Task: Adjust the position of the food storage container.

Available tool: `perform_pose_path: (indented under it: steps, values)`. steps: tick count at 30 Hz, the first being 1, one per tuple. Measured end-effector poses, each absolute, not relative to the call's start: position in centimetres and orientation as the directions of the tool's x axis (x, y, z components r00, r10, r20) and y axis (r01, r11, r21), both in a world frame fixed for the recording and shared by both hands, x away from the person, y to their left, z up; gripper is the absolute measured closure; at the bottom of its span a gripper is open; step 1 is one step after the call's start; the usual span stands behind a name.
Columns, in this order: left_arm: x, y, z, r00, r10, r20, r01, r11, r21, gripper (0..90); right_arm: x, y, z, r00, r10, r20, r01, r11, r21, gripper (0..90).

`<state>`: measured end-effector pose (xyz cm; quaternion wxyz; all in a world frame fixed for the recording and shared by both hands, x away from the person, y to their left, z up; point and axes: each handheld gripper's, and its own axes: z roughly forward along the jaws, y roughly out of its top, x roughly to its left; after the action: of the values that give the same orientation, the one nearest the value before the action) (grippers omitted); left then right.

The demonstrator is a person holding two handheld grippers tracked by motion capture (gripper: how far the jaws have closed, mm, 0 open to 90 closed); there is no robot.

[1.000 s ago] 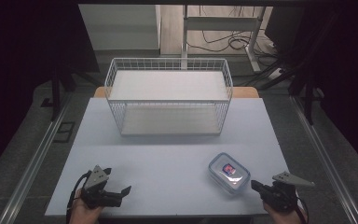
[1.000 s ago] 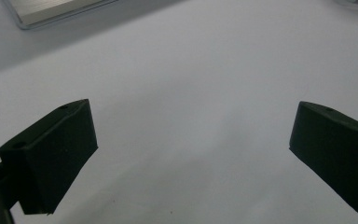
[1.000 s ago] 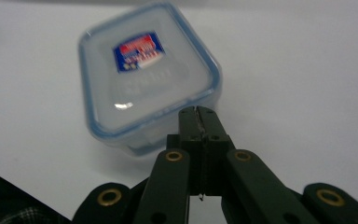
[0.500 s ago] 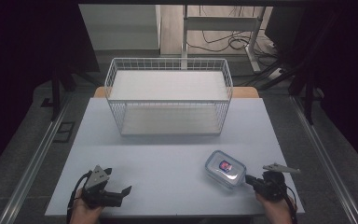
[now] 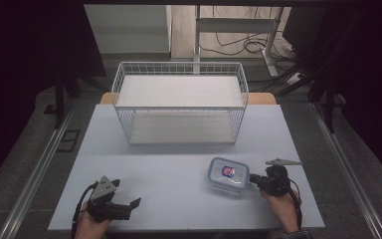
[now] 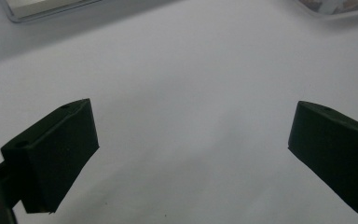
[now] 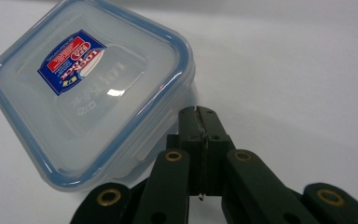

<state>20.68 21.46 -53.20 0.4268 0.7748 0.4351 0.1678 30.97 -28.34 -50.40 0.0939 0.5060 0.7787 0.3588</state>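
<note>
A clear square plastic container (image 5: 229, 174) with a blue-rimmed lid and a red-and-blue label lies on the white table (image 5: 179, 164) at the front right. My right gripper (image 5: 254, 180) is shut, its tips against the container's right side with nothing between the jaws. In the right gripper view the closed jaws (image 7: 204, 116) touch the wall of the container (image 7: 93, 93) just below the lid. My left gripper (image 5: 132, 204) rests at the front left, open and holding nothing. In the left gripper view, the gripper (image 6: 191, 144) has only bare table between its jaws.
A white wire basket (image 5: 179, 63) with a pale floor stands at the back middle of the table. Bare tabletop lies between the basket and both grippers. Dark floor, cables and stand legs surround the table.
My right gripper has moved left and in against the container, which slid a little left and turned. The left gripper has stayed put.
</note>
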Motion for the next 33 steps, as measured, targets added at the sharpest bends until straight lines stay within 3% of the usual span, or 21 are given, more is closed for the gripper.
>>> perform_pose_path:
  steps: [22, 33]
  values:
    - [20.4, 20.9, -53.1, 0.582, 0.809, -0.076, 0.507, -0.289, 0.812, 3.3, 32.8, -20.2, -50.9, -0.606, 0.766, 0.213, 0.67, 0.348, 0.656, 89.6]
    - [20.5, 21.1, -53.1, 0.605, 0.786, -0.123, 0.52, -0.273, 0.809, 5.7, 34.2, -16.3, -51.1, -0.654, 0.727, 0.208, 0.641, 0.388, 0.662, 89.7]
